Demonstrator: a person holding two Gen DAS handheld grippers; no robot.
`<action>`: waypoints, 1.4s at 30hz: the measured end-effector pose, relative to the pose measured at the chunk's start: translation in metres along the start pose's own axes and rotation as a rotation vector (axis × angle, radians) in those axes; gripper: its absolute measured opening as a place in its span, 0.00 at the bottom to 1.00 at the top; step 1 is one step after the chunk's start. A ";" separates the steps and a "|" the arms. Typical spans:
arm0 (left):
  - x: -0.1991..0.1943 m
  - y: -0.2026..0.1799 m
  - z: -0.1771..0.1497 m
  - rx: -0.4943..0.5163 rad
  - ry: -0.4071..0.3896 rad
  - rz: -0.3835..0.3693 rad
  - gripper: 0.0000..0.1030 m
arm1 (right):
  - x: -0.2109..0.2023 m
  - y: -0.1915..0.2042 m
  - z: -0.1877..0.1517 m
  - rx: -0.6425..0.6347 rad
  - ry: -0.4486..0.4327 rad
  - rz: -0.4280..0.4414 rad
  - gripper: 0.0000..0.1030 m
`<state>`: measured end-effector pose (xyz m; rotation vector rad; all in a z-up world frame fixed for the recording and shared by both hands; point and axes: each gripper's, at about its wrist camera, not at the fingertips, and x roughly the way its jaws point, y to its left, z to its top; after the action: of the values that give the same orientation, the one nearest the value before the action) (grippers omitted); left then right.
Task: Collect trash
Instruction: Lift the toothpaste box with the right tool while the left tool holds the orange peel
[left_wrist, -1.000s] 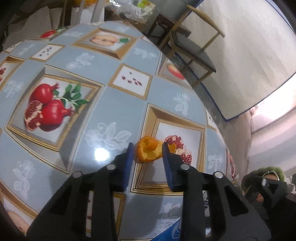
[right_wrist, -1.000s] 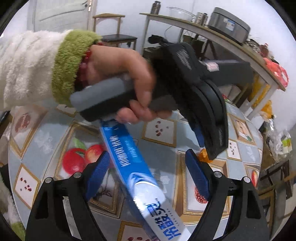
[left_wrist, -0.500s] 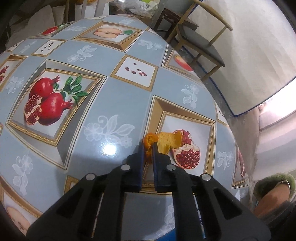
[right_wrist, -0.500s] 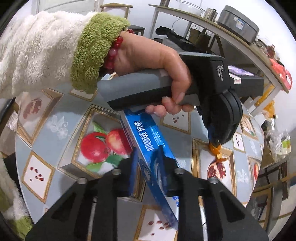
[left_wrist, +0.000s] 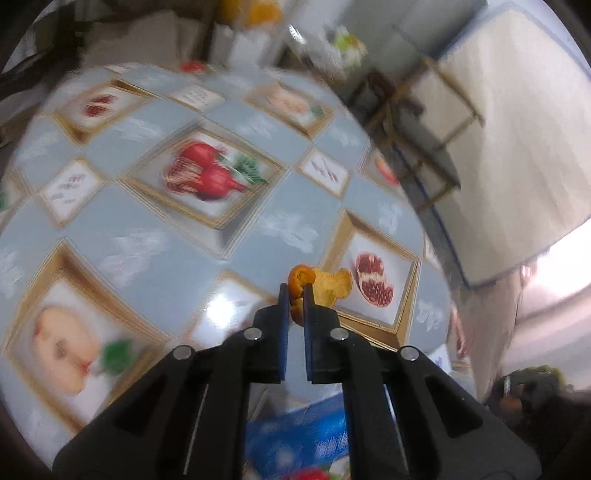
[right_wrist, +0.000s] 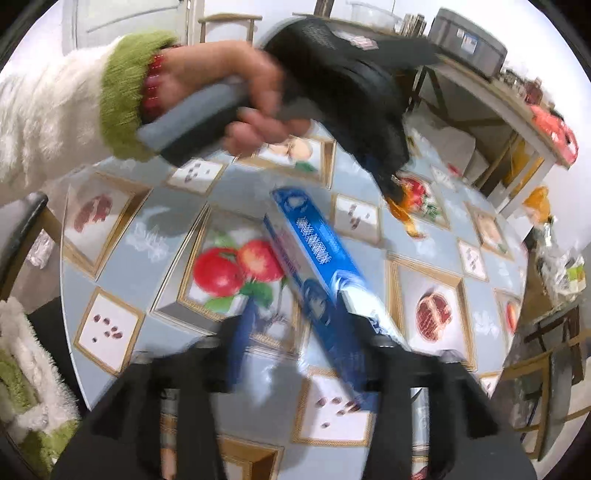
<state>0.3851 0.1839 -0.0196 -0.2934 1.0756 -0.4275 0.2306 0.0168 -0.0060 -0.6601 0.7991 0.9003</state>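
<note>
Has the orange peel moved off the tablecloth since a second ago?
Yes. The orange peel, clamped in the left gripper, now hangs above the fruit-print tablecloth, carried left of the printed cut pomegranate it lay beside.

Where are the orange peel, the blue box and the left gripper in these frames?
orange peel (left_wrist: 334, 290): left wrist view, on the pale flap sticking out past the fingers.
blue box (right_wrist: 314, 245): right wrist view, on its printed top face.
left gripper (left_wrist: 294, 295): left wrist view, midway between the fingertips pinching the peel.
</note>
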 end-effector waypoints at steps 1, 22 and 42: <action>-0.013 0.005 -0.003 -0.016 -0.029 0.000 0.05 | 0.000 -0.001 0.003 -0.009 -0.006 -0.008 0.59; -0.116 0.011 -0.195 -0.229 -0.223 -0.042 0.05 | 0.055 -0.046 -0.010 0.228 0.197 0.057 0.36; -0.064 -0.096 -0.272 0.087 -0.091 0.211 0.33 | -0.050 0.011 -0.154 0.787 0.079 -0.040 0.33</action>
<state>0.0971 0.1227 -0.0497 -0.1193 0.9850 -0.2685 0.1532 -0.1185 -0.0501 -0.0167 1.1130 0.4580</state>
